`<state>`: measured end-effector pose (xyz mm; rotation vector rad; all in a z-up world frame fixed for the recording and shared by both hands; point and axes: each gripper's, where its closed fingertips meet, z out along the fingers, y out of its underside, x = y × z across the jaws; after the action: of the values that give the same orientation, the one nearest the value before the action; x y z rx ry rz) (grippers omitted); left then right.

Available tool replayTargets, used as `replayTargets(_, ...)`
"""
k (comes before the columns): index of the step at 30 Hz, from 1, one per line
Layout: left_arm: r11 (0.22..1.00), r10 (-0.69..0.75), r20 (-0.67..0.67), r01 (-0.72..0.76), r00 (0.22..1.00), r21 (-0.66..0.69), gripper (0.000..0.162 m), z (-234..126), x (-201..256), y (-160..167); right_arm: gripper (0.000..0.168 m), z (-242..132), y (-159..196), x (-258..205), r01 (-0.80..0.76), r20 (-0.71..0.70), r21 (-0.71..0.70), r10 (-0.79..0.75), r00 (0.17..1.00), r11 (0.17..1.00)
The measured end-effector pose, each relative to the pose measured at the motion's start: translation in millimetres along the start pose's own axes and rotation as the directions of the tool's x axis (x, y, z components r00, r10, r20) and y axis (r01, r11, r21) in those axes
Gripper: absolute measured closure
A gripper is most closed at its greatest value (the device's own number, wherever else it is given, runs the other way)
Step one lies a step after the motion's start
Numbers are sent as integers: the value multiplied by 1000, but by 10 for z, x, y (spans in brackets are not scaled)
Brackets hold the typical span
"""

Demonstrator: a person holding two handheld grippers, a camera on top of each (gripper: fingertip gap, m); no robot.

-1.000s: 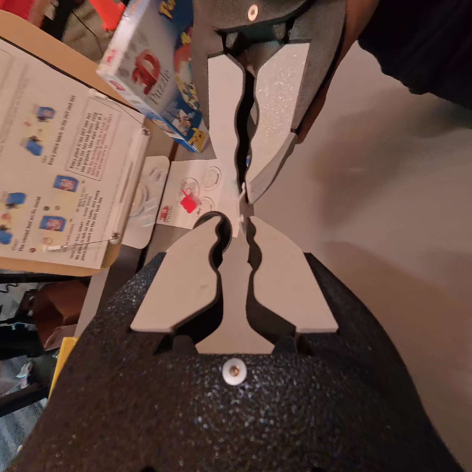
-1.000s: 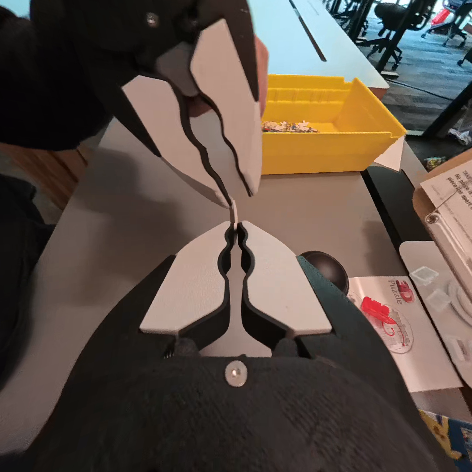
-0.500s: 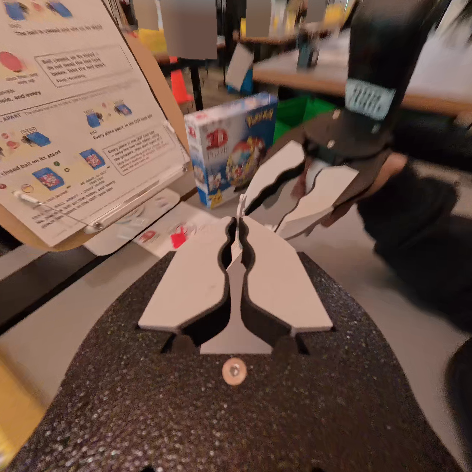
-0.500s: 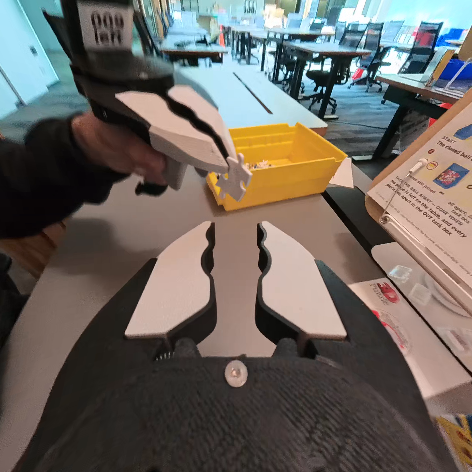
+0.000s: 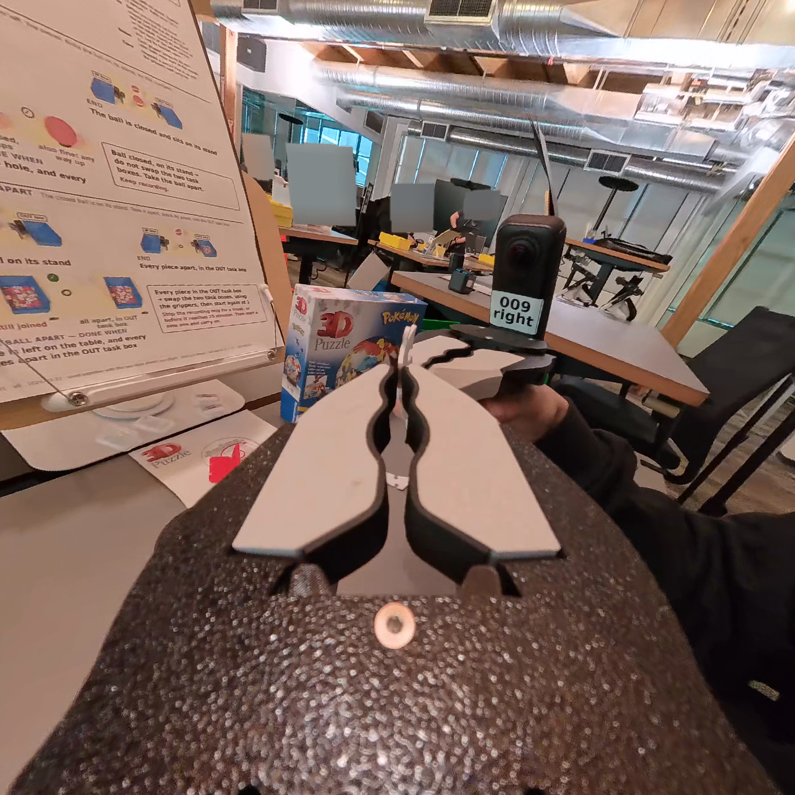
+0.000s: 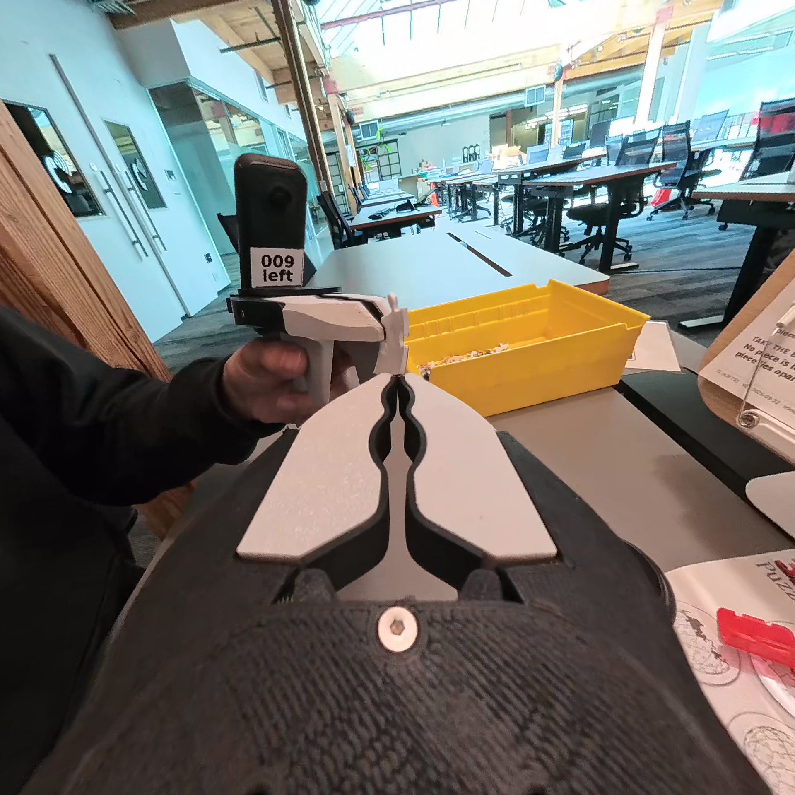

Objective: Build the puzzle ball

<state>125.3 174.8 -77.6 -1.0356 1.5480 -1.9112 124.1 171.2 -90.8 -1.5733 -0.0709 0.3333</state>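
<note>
Right wrist view: left claw (image 6: 389, 340) pinches puzzle piece (image 6: 395, 340).

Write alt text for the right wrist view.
The left tool, held in a dark-sleeved person's hand, grips a white jigsaw-shaped puzzle piece just above the shut tips of the right tool. Behind them, a yellow plastic bin holding loose puzzle pieces sits on a grey table in an open office.
</note>
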Motion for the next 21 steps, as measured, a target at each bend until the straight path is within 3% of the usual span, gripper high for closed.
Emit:
replayTargets(2,1000,11,4,-11,1000,-3,161,4,-7,21,167,-2,23,4,-14,7,-4,14,1000,1000)
replayTargets(4,1000,16,6,-16,1000,-8,161,5,-9,41,153,-14,16,-22,-57,40,3,57,998,998)
replayTargets(11,999,28,-4,-28,1000,-23,161,17,8,91,166,-46,9,-10,-93,58,-9,93,994,996)
replayTargets(14,986,101,-24,-103,995,-127,160,31,38,273,166,-169,211,-3,-127,65,-163,139,988,978)
replayTargets(16,950,213,12,-205,977,-236,160,24,-23,455,166,-344,512,128,-160,-16,-324,164,986,932)
replayTargets(18,897,323,42,-292,946,-331,147,-12,-107,608,166,-578,873,317,-239,-149,-479,190,970,844)
replayTargets(21,841,374,29,-326,927,-432,145,-51,-158,817,166,-852,1331,419,-335,-246,-637,229,942,695)
